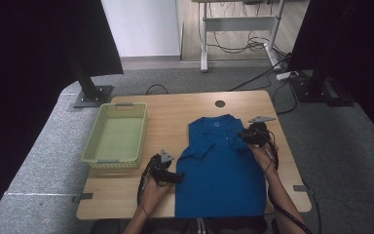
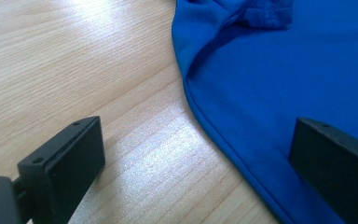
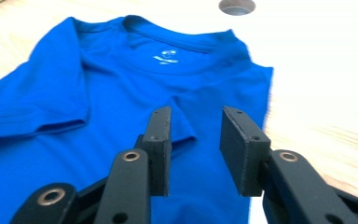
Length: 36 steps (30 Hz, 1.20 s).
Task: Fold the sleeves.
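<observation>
Wooden table [image 1: 175, 122] on grey carpet [image 1: 44, 161] bears blue shirt [image 1: 219, 165]; both grippers' jaws open, gripping nothing

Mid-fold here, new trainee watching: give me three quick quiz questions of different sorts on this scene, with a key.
1. True or false: the green basket has something in it.
2. Which edge of the blue shirt does the left tool straddle with open jaws? A) the person's left edge B) collar C) right edge
3. Fill in: both sleeves lie folded in over the shirt's ____.

Key:
1. False, it is empty.
2. A.
3. Body. The right tool hovers over the right sleeve, jaws apart with nothing between.
</observation>
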Available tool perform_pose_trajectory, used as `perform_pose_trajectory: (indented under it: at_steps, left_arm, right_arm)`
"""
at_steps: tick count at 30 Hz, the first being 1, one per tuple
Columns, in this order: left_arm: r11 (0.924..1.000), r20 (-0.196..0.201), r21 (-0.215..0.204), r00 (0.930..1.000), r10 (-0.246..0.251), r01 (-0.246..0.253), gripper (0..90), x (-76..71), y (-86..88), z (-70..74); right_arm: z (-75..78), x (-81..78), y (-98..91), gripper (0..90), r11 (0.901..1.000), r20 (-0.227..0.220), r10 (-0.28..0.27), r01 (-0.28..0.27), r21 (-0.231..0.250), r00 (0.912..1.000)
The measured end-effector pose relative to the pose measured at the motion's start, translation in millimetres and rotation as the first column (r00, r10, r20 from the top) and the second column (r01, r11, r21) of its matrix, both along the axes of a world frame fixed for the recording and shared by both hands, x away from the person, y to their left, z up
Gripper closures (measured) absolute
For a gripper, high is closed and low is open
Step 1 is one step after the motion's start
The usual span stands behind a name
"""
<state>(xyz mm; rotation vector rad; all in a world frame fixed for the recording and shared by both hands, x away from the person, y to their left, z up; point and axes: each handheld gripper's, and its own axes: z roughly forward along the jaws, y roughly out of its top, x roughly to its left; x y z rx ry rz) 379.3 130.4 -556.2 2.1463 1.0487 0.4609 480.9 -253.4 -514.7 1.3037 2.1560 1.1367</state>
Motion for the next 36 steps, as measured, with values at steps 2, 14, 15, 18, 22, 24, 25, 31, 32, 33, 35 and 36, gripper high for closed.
perform_pose_trajectory:
  at_steps: [2, 14, 15, 18, 22, 24, 25, 31, 32, 33, 35, 36]
  left_arm:
    - [1.0, 0.0, 0.0, 1.0, 0.0, 0.0, 3.2, 0.0, 0.0, 0.0]
    - [1.0, 0.0, -0.001, 1.0, 0.0, 0.0, 3.2, 0.0, 0.0, 0.0]
    - [1.0, 0.0, -0.001, 1.0, 0.0, 0.0, 3.2, 0.0, 0.0, 0.0]
    - [1.0, 0.0, 0.0, 1.0, 0.0, 0.0, 3.3, 0.0, 0.0, 0.0]
    - [1.0, 0.0, 0.0, 1.0, 0.0, 0.0, 3.2, 0.0, 0.0, 0.0]
    - [1.0, 0.0, 0.0, 1.0, 0.0, 0.0, 3.2, 0.0, 0.0, 0.0]
    - [1.0, 0.0, 0.0, 1.0, 0.0, 0.0, 3.2, 0.0, 0.0, 0.0]
    - [1.0, 0.0, 0.0, 1.0, 0.0, 0.0, 3.2, 0.0, 0.0, 0.0]
    - [1.0, 0.0, 0.0, 1.0, 0.0, 0.0, 3.2, 0.0, 0.0, 0.0]
    - [1.0, 0.0, 0.0, 1.0, 0.0, 0.0, 3.3, 0.0, 0.0, 0.0]
    - [1.0, 0.0, 0.0, 1.0, 0.0, 0.0, 3.3, 0.0, 0.0, 0.0]
    - [1.0, 0.0, 0.0, 1.0, 0.0, 0.0, 3.3, 0.0, 0.0, 0.0]
  right_arm:
    - [-0.7, 0.0, -5.0, 61.0, 0.9999, -0.005, -0.014, 0.014, 0.0, 0.9999]
    - [-29.7, 8.6, 4.4, 49.5, 0.9978, -0.038, -0.03, 0.028, -0.061, 0.9988]
    - [-31.0, 9.7, 8.1, 49.5, 0.9968, -0.033, -0.024, 0.022, -0.077, 0.9992]
    - [-33.8, 12.1, 16.8, 49.0, 0.9937, -0.034, -0.016, 0.012, -0.111, 0.9993]
    - [-34.8, 11.7, 28.2, 48.9, 0.9926, -0.029, 0.014, -0.018, -0.12, 0.9995]
    - [-34.6, 11.2, 33.8, 49.1, 0.9926, -0.028, 0.029, -0.032, -0.117, 0.9992]
    - [-34.6, 11.4, 36.1, 49.8, 0.9932, -0.031, 0.036, -0.039, -0.11, 0.9989]
    - [-33.1, 10.1, 49.4, 53.7, 0.9936, -0.034, 0.098, -0.1, -0.053, 0.9946]
    - [-32.6, 9.5, 52.4, 53.8, 0.9924, -0.035, 0.112, -0.114, -0.046, 0.9931]
    - [-32.3, 9.1, 55.2, 53.7, 0.9908, -0.033, 0.129, -0.13, -0.036, 0.9911]
    - [-31.0, 8.7, 59.6, 53.7, 0.9883, -0.032, 0.151, -0.151, -0.021, 0.9881]
    - [-29.9, 8.4, 60.9, 53.7, 0.9881, -0.028, 0.151, -0.152, -0.025, 0.9881]
